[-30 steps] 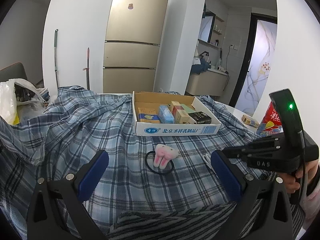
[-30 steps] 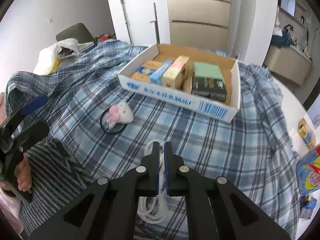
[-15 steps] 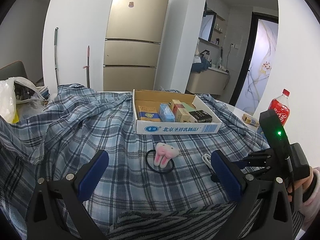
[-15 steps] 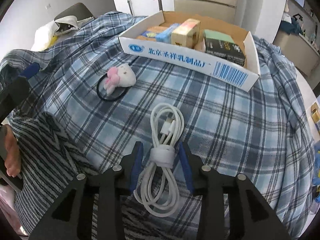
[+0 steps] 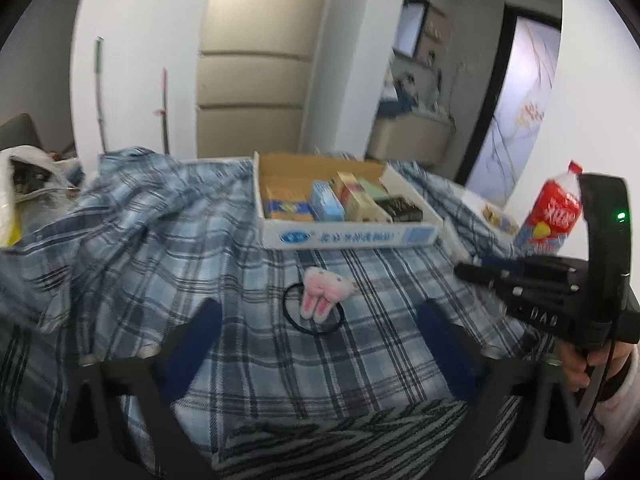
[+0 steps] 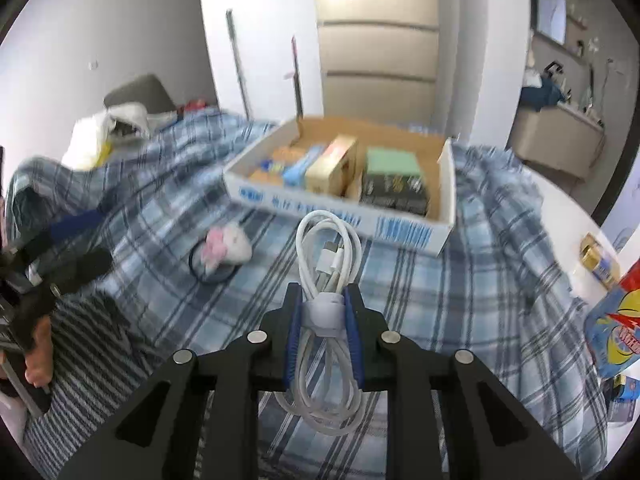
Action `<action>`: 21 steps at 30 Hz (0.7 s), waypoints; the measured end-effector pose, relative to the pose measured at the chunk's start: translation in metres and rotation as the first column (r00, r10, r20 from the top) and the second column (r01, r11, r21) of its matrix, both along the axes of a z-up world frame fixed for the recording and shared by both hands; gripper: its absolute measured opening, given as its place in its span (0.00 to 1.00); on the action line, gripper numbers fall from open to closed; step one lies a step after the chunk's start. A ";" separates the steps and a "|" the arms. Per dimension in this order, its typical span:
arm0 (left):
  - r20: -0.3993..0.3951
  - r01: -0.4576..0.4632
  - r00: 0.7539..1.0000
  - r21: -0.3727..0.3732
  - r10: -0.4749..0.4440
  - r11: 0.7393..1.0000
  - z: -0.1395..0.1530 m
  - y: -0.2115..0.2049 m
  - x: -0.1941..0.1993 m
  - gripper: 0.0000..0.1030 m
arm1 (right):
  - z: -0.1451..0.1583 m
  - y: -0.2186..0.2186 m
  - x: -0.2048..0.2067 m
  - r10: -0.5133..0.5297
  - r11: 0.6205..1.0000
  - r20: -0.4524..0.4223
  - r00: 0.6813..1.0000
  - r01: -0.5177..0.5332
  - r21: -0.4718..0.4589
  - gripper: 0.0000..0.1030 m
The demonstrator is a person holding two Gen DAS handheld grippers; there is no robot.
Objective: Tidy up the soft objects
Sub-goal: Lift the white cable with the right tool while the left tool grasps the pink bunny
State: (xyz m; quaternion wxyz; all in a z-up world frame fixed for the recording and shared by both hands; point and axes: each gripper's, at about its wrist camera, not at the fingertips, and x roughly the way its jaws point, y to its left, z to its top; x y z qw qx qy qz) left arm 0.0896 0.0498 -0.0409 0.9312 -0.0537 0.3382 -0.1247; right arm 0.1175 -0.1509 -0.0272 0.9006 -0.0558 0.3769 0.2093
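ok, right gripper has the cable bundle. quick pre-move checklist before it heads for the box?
1. Right gripper shut on white cable bundle, pads at its strap: ok.
2. Bundle clear of the plaid cloth: cannot tell, lower loops hidden by the fingers.
3. Free floor space in cardboard box: cannot tell, the front holds small cartons.
4. Path to box unobstructed: ok.
5. Left gripper open, nothing between its fingers; jaws have just been closing: ok.
6. Plush hair tie waiting on the cloth: ok.
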 end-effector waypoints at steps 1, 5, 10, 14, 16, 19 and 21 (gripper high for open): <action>-0.021 0.012 1.000 0.011 -0.012 1.000 0.000 -0.002 0.008 0.83 | 0.001 -0.004 0.000 -0.030 0.999 0.020 0.999 0.030 0.012 0.20; -0.046 0.093 0.995 0.102 -0.088 0.990 0.002 -0.019 0.031 0.73 | 0.006 -0.012 -0.002 -0.137 0.991 0.092 0.986 0.137 0.010 0.20; -0.010 0.197 0.980 0.165 -0.198 0.966 0.000 -0.038 0.051 0.68 | 0.004 -0.019 0.006 -0.149 0.988 0.067 0.987 0.147 0.039 0.20; -0.100 0.235 0.970 0.138 -0.223 0.962 -0.013 -0.038 0.067 0.63 | -0.001 -0.018 0.008 -0.134 0.991 0.048 0.990 0.133 0.026 0.20; -0.142 0.231 0.967 0.141 -0.211 0.963 -0.022 -0.038 0.073 0.58 | -0.002 -0.017 0.007 -0.128 0.991 0.049 0.991 0.127 0.029 0.20; -0.195 0.227 0.961 0.152 -0.196 0.962 -0.034 -0.040 0.079 0.51 | -0.001 -0.017 0.004 -0.124 0.992 0.056 0.991 0.122 0.031 0.20; -0.215 0.227 0.958 0.152 -0.192 0.962 -0.039 -0.039 0.082 0.47 | -0.002 -0.016 0.004 -0.121 0.992 0.054 0.991 0.120 0.030 0.20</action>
